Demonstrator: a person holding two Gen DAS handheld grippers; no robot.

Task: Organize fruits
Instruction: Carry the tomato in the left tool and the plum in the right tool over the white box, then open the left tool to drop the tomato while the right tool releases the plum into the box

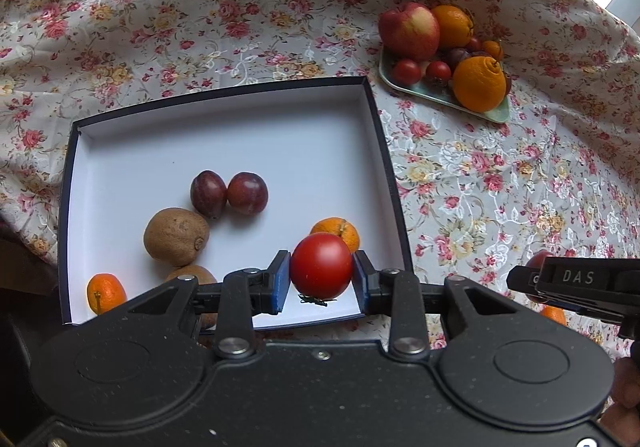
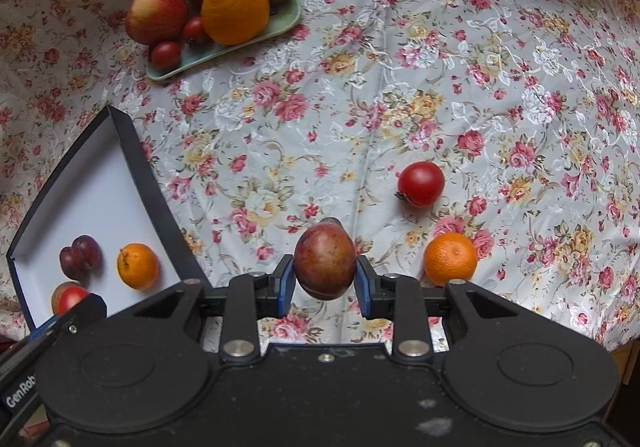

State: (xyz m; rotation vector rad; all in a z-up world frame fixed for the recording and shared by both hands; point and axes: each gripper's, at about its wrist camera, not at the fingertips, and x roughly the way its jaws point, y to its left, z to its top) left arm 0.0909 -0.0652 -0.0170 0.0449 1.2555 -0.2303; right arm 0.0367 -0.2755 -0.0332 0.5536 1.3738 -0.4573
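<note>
My left gripper point(image 1: 321, 279) is shut on a red tomato point(image 1: 320, 265), held above the near right corner of the white-lined box point(image 1: 224, 135). Inside the box lie two dark plums point(image 1: 228, 193), a kiwi point(image 1: 176, 236) with a second one partly hidden behind the gripper, and two mandarins point(image 1: 338, 231). My right gripper point(image 2: 325, 283) is shut on a reddish-brown plum point(image 2: 325, 263), hanging over the floral cloth just right of the box point(image 2: 92, 183). On the cloth lie a loose tomato point(image 2: 421, 183) and a mandarin point(image 2: 450, 259).
A pale green tray point(image 1: 444, 95) behind the box carries an apple point(image 1: 408, 30), two large oranges, small tomatoes and plums. The same tray point(image 2: 224, 43) shows top left in the right wrist view. The right gripper's body point(image 1: 580, 283) sits at the left view's right edge.
</note>
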